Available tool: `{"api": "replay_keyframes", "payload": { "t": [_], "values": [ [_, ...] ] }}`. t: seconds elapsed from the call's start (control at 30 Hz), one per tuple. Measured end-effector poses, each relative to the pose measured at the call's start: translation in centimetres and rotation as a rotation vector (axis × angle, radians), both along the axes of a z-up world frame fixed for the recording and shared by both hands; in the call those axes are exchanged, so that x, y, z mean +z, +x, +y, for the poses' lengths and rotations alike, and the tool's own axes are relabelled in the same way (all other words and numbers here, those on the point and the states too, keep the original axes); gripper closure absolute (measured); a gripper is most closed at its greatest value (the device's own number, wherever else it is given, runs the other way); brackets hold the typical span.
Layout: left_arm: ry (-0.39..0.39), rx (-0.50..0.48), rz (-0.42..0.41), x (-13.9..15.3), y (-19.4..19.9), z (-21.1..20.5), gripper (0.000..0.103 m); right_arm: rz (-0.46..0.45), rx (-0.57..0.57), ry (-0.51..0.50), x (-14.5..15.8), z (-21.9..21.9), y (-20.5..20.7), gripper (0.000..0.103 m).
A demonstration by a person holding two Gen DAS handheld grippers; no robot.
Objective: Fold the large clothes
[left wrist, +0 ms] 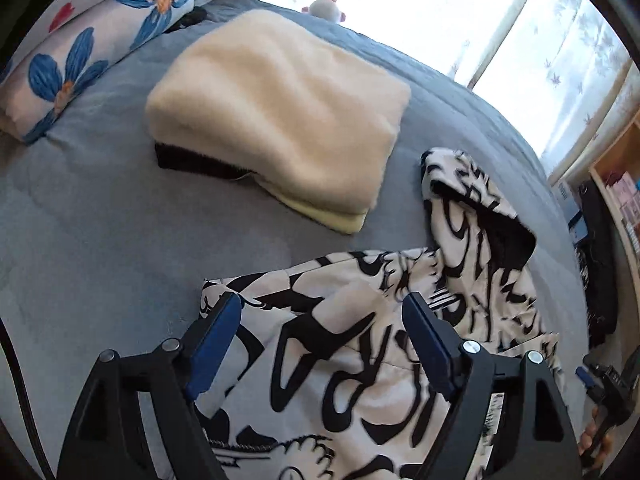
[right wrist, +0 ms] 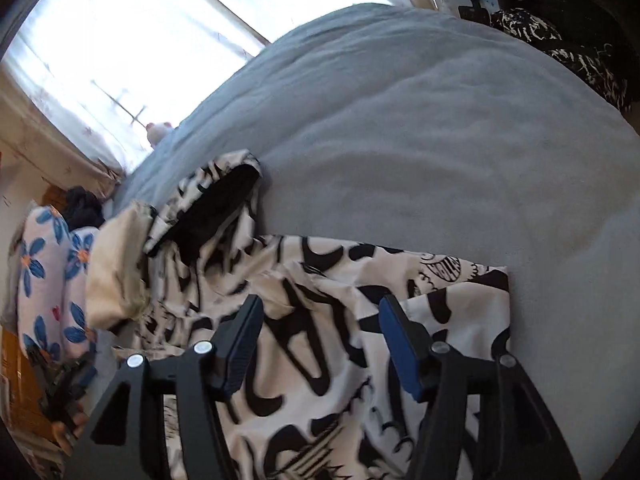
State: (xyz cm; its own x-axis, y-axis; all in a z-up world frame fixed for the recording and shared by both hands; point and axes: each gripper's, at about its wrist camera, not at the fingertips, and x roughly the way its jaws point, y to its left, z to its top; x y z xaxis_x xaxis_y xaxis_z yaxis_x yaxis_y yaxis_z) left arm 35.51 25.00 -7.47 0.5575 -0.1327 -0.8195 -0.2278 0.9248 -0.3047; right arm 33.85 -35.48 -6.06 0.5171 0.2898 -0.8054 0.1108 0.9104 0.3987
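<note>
A white hooded garment with bold black print [left wrist: 340, 392] lies spread on the blue-grey bed cover [left wrist: 100, 240], its black-lined hood [left wrist: 480, 216] pointing toward the window. My left gripper [left wrist: 320, 304] hovers over the garment's left edge, jaws wide open, the blue pads touching nothing. In the right wrist view the same garment [right wrist: 312, 360] and hood [right wrist: 208, 208] lie under my right gripper [right wrist: 320, 306]. It is open too, above the cloth near its right edge. Neither gripper holds any fabric.
A folded stack topped with cream fleece [left wrist: 280, 120] sits on the bed beyond the garment. A floral pillow [left wrist: 80, 60] lies at the far left. A bright window [left wrist: 440, 8] and a wooden shelf [left wrist: 624, 168] border the bed. Bare bed cover [right wrist: 440, 140] stretches to the right.
</note>
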Motion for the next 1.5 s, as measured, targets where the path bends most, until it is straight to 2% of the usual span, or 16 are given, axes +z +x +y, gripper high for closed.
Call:
{"api": "replay_keyframes", "payload": {
  "t": [0.17, 0.37, 0.47, 0.5, 0.53, 0.57, 0.6, 0.63, 0.7, 0.8, 0.9, 1.03, 1.17, 1.3, 1.43, 1.5],
  "values": [
    [0.067, -0.096, 0.068, -3.3, 0.9, -0.7, 0.022, 0.059, 0.080, -0.093, -3.1, 1.0, 1.2, 0.043],
    [0.153, -0.216, 0.104, -5.6, 2.0, -2.6, 0.022, 0.104, 0.155, -0.142, -5.5, 2.0, 2.3, 0.043],
    [0.145, -0.237, 0.104, -6.6, 2.6, -2.9, 0.023, 0.090, 0.150, -0.125, -6.0, 1.8, 2.4, 0.043],
    [0.135, -0.238, 0.099, -6.7, 2.7, -3.0, 0.036, 0.079, 0.147, -0.125, -6.1, 1.8, 2.4, 0.044],
    [0.109, -0.254, 0.089, -6.9, 2.7, -3.1, 0.048, 0.066, 0.148, -0.137, -6.0, 1.9, 2.3, 0.055],
    [0.106, -0.255, 0.088, -6.9, 2.8, -3.3, 0.062, 0.062, 0.157, -0.147, -6.0, 2.1, 2.3, 0.072],
    [0.123, -0.241, 0.082, -6.8, 2.8, -3.5, 0.072, 0.056, 0.164, -0.160, -6.0, 2.5, 2.2, 0.081],
    [0.136, -0.237, 0.073, -6.5, 2.6, -3.8, 0.077, 0.048, 0.163, -0.192, -5.7, 2.9, 1.9, 0.092],
    [0.196, -0.234, 0.048, -5.8, 2.1, -4.5, 0.085, 0.004, 0.146, -0.235, -4.8, 3.4, 1.1, 0.095],
    [0.256, -0.230, 0.001, -3.9, 1.4, -5.1, 0.088, -0.091, 0.086, -0.211, -2.3, 2.7, -0.3, 0.097],
    [0.239, -0.188, -0.049, -2.0, 1.5, -4.8, 0.088, -0.161, 0.012, -0.178, -0.5, 1.2, -0.7, 0.100],
    [0.259, -0.144, -0.093, -1.4, 2.9, -5.1, 0.088, -0.144, -0.039, -0.179, -1.5, 0.7, 0.9, 0.100],
    [0.288, -0.110, -0.095, -2.9, 4.7, -6.1, 0.089, -0.132, -0.084, -0.189, -3.3, 0.6, 2.5, 0.101],
    [0.317, -0.084, -0.058, -6.3, 6.2, -6.3, 0.089, -0.123, -0.078, -0.239, -5.1, 1.5, 4.1, 0.101],
    [0.282, -0.070, -0.076, -8.5, 5.9, -5.4, 0.088, -0.095, -0.050, -0.313, -7.4, 2.5, 5.2, 0.100],
    [0.248, -0.056, -0.089, -9.1, 5.7, -4.8, 0.083, -0.098, -0.049, -0.333, -7.7, 2.8, 5.2, 0.100]
  ]
}}
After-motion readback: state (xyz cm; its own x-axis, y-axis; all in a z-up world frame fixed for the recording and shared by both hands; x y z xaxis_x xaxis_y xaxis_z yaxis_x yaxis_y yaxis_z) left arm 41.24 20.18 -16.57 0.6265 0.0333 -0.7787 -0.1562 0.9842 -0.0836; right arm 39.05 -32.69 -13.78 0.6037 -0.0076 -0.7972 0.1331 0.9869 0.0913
